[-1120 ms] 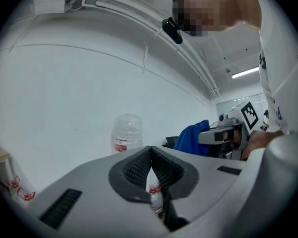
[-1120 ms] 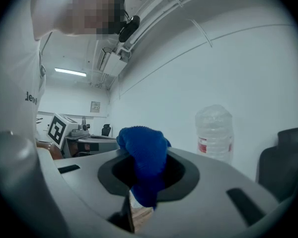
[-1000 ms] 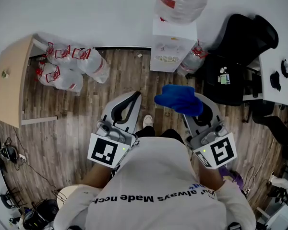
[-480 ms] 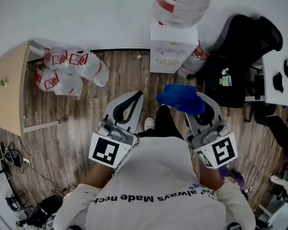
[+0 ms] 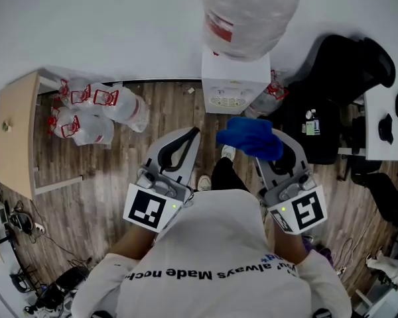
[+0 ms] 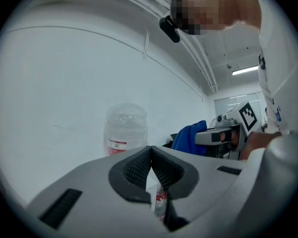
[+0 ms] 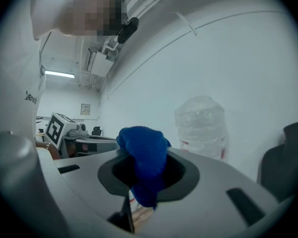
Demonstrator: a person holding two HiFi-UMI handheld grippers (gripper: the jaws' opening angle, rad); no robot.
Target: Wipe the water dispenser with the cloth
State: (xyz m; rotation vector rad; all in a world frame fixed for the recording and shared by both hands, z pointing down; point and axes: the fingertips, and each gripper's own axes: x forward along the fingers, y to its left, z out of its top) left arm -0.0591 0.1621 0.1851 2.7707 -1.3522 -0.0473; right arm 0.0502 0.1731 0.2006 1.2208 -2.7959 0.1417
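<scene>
A person stands facing a white water dispenser point(image 5: 233, 85) that carries a large clear bottle point(image 5: 249, 12) and backs onto a wall. Short of the dispenser and not touching it, the right gripper point(image 5: 268, 144) pinches a bunched blue cloth point(image 5: 251, 136). The left gripper point(image 5: 193, 134), equally short of the dispenser, has its jaws pressed together on nothing. To wipe well, the cloth probably needs to meet the dispenser's casing broadly, with a firm pinch, without nudging the bottle.
</scene>
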